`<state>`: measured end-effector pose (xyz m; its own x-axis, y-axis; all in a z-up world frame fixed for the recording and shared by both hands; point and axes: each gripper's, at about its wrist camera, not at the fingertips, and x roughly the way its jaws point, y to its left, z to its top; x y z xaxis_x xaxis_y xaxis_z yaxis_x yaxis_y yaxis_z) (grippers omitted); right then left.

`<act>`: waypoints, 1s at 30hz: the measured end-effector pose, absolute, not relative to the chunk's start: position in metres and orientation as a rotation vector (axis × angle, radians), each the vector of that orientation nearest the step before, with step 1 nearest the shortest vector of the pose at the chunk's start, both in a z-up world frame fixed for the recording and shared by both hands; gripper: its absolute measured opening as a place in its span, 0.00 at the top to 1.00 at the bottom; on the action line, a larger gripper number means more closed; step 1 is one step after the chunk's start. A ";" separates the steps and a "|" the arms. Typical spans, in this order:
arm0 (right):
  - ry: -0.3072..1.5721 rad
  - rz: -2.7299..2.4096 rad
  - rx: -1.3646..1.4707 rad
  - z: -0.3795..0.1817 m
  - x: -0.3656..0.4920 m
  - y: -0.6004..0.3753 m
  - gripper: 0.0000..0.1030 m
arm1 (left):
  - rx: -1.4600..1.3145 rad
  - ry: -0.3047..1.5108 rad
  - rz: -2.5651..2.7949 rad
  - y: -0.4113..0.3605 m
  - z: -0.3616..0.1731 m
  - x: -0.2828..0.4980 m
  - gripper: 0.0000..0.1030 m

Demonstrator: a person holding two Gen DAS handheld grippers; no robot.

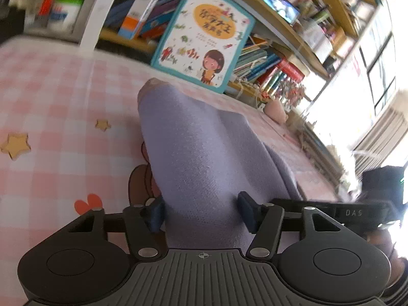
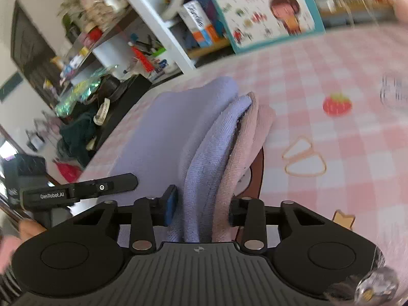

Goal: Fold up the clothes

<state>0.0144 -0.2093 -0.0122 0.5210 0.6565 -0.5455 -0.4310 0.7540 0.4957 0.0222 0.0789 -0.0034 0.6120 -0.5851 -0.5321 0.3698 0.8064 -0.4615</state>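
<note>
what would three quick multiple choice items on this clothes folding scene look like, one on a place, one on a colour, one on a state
1. Where does the large picture book stand?
A. flat on the cloth
B. leaning against the bookshelf behind the table
C. in a gripper

2. What colour is the garment between the fingers of the left gripper?
A. lavender
B. dark green
C. yellow

3. What lies between the jaws of the right gripper?
A. nothing
B. a book
C. bunched folds of lavender and pink fabric

Answers:
1 B: its lower edge sits at the far edge of the pink checked tablecloth, with the shelves behind it.
2 A: the cloth running up from between the fingers is pale purple.
3 C: purple and pink layers pass between its fingers in the right wrist view.
</note>
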 end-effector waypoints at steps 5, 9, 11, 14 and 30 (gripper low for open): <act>0.730 0.666 0.246 -0.005 0.005 -0.204 0.70 | -0.305 0.706 -0.563 0.079 0.005 0.019 0.46; 0.720 0.664 0.243 -0.001 0.010 -0.205 0.71 | -0.316 0.715 -0.562 0.078 0.007 0.027 0.46; 0.720 0.660 0.244 0.000 0.014 -0.205 0.71 | -0.315 0.719 -0.559 0.077 0.008 0.032 0.46; 0.722 0.658 0.253 0.003 0.024 -0.206 0.71 | -0.305 0.717 -0.553 0.074 0.012 0.042 0.46; 0.702 0.681 0.282 0.015 0.127 -0.192 0.70 | -0.302 0.665 -0.484 0.081 0.028 0.129 0.45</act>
<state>0.1269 -0.1915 0.0152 0.5617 0.6600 -0.4989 -0.4787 0.7511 0.4546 0.1291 0.0807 0.0283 0.6826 -0.5187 -0.5148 0.3300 0.8473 -0.4161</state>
